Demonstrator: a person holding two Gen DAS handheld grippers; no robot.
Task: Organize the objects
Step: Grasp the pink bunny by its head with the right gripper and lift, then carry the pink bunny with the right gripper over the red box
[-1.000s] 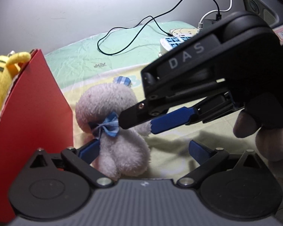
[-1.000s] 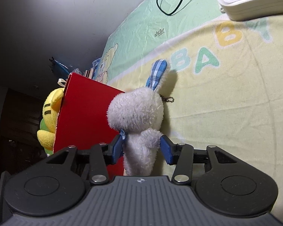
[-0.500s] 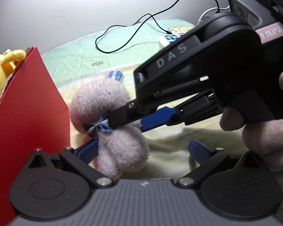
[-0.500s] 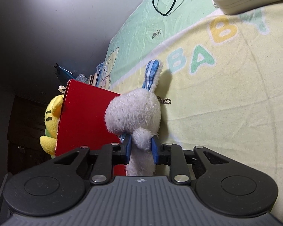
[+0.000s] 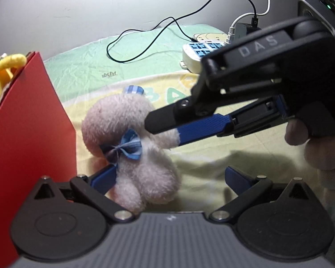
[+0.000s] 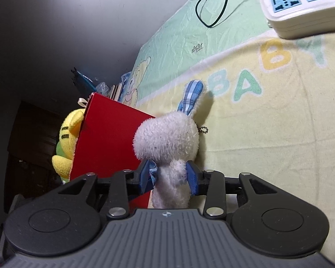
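White plush rabbit (image 6: 167, 138), body between right gripper (image 6: 169, 175) pads

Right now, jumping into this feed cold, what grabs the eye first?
The fluffy white plush bunny at centre, its neck between the right gripper pads on the yellow baby blanket. Just left stands a red box with a yellow plush inside. A white power strip lies far right.

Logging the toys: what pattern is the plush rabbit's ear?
Blue-and-white checked fabric on the ear of the plush rabbit; clearest from the right wrist.
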